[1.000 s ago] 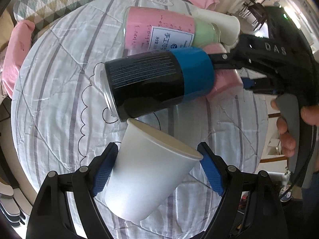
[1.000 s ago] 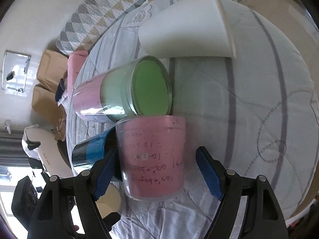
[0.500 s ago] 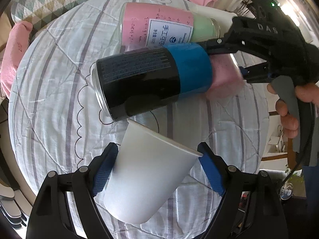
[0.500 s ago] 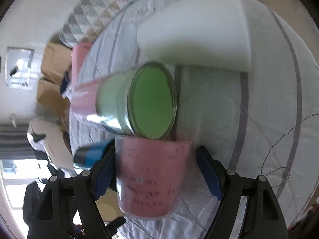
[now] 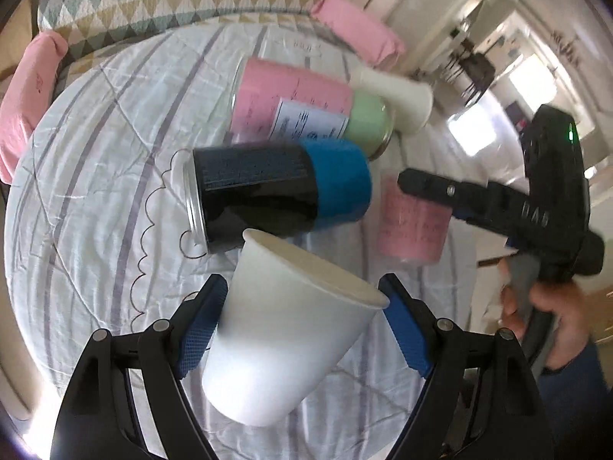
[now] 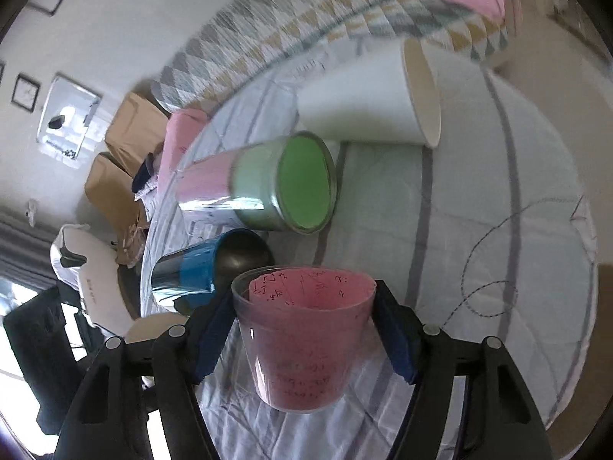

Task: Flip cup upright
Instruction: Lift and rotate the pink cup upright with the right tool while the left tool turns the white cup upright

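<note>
Right wrist view showed the right gripper [image 6: 304, 339] jaws clamped on the clear plastic cup lined with pink paper [image 6: 302, 341], rim up, while left wrist view showed the left gripper [image 5: 302, 329] jaws against a tilted white paper cup [image 5: 283, 341] over the striped quilted bed [image 5: 95, 153].

I count two white paper cups [image 5: 291, 329] [image 6: 367, 103], one pink plastic cup [image 6: 302, 345], one pink-and-green jar [image 5: 306, 111] and one black-and-blue can [image 5: 276, 191]. Pink pillows [image 5: 27, 99] [image 5: 356, 27] number two, cardboard boxes [image 6: 132, 130] [image 6: 113, 191] two.
</note>
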A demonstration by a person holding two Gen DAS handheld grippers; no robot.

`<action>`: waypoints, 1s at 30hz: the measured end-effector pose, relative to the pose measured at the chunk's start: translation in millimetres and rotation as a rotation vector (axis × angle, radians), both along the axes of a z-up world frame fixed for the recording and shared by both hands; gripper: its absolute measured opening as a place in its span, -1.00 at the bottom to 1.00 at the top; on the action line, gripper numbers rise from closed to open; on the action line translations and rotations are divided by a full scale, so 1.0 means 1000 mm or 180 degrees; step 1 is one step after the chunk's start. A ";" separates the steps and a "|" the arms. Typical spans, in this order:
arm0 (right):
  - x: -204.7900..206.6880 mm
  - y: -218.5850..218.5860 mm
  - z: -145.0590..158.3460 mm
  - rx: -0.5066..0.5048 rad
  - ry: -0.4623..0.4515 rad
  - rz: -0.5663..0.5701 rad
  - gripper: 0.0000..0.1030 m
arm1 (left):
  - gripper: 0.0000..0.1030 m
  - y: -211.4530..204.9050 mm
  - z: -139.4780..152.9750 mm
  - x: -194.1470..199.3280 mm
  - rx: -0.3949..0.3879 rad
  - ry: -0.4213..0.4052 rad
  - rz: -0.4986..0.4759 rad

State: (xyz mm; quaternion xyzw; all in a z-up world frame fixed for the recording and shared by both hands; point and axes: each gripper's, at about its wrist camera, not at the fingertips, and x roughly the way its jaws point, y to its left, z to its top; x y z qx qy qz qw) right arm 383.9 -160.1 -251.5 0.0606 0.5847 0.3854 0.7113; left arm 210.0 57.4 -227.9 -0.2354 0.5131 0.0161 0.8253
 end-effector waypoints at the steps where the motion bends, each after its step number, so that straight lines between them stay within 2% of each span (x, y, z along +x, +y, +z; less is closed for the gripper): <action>1: -0.002 -0.001 0.004 0.0011 -0.0088 0.0011 0.37 | 0.60 0.001 0.002 -0.003 0.0005 -0.0045 0.0014; 5: -0.014 -0.009 0.018 0.0035 -0.0530 0.0021 0.37 | 0.60 0.003 0.007 -0.014 -0.0059 -0.0182 0.0080; 11: -0.034 -0.008 0.021 0.0171 -0.0830 0.0017 0.37 | 0.60 0.003 0.017 -0.030 -0.0031 -0.0490 0.0208; 16: -0.052 -0.005 0.024 0.0171 -0.1115 0.0032 0.37 | 0.60 0.002 0.019 -0.025 0.0032 -0.0789 0.0393; 22: -0.069 -0.014 0.016 0.0220 -0.1312 0.0004 0.38 | 0.60 -0.002 0.009 -0.033 0.0008 -0.0930 0.0497; 30: -0.099 -0.024 0.013 0.0308 -0.1612 -0.0018 0.39 | 0.61 -0.007 -0.003 -0.055 0.0075 -0.0942 0.0547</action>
